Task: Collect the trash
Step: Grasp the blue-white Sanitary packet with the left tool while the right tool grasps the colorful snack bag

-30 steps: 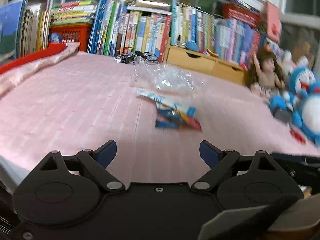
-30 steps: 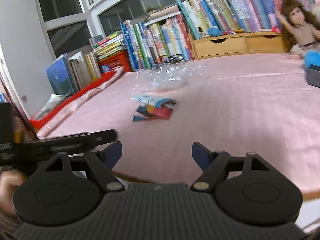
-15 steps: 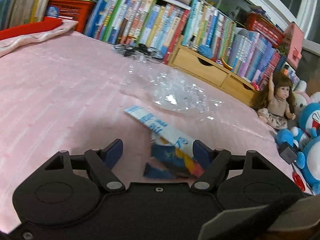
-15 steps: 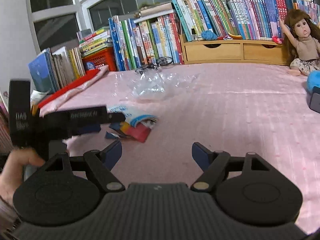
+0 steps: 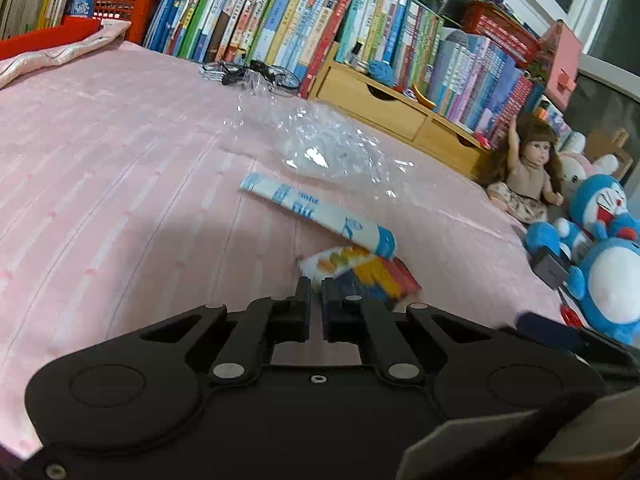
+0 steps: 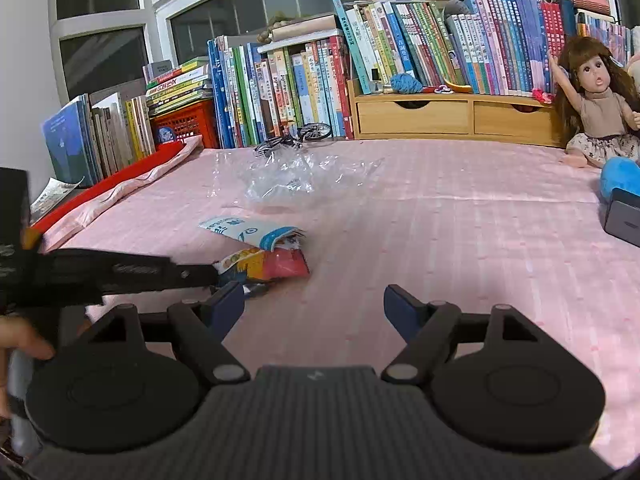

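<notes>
That colourful snack wrapper on the pink bedspread looks feather-light, crinkly and slippery, so the left gripper, just snapped closed, pinches its near edge while the right gripper hangs wide open.
</notes>
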Demonstrator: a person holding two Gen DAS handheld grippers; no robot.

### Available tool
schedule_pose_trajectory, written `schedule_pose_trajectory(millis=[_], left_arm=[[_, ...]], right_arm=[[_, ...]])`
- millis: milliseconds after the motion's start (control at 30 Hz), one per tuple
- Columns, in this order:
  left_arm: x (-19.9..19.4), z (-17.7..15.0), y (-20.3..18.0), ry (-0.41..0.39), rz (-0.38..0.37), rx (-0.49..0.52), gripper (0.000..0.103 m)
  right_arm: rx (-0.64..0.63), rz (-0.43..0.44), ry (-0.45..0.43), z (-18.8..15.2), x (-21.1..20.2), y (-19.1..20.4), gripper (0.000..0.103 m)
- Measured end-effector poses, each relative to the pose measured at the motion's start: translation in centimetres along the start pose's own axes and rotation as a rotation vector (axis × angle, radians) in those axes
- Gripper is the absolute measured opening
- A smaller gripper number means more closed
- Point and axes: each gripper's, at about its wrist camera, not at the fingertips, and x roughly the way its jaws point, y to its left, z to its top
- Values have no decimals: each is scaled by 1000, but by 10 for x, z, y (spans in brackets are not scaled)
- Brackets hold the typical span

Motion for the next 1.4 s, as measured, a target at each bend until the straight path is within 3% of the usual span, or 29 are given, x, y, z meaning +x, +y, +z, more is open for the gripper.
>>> schedule_pose_trajectory(millis=[67,167,233,300,333,400,500,600,733,900,967,1033,1067,1100,1133,1167,1300,1400], left_arm=[[-9,-4,3,7,-2,7,5],[-25,-3,7,-59,45,21,11],[-32,6,9,-116,90,18,26],[-34,17,12,-148,117,3,62],[-35,22,13,-168,122,-5,67],[-32,32,16,-175,112,-2,85],[-15,46,18,-125,87,-30,87],[7,54,21,-60,69,-95,88],[35,55,24,-12,56,-182,89],[52,57,16,-48,57,-236,92],[57,57,11,-57,74,-237,91],[61,57,3,-55,96,-208,63],[63,56,0,-41,105,-196,36],[65,54,-1,-23,106,-191,17],[67,51,-3,-4,99,-183,11],[68,48,-4,13,93,-172,8],[56,39,-10,-4,101,-94,8],[42,36,-18,-45,147,20,14]], right_arm=[[-11,2,3,1,5,5,85],[-36,13,12,5,19,13,86],[-65,27,24,10,34,22,91],[-93,32,29,14,47,30,97],[-113,34,30,16,56,35,102],[-144,46,49,21,74,45,103],[-176,39,127,22,99,52,101],[-214,33,133,19,97,58,75],[-228,29,117,9,76,53,53],[-197,-1,87,-1,52,36,52],[-193,-14,73,-3,46,32,52],[-189,-25,58,-6,42,29,52],[-185,-27,55,-6,40,29,52],[-179,-30,52,-7,38,26,52],[-169,-35,45,-9,37,25,52],[-160,-39,39,-9,35,23,52],[-147,-82,7,-12,26,16,52],[-172,-162,-9,-3,27,8,54]])
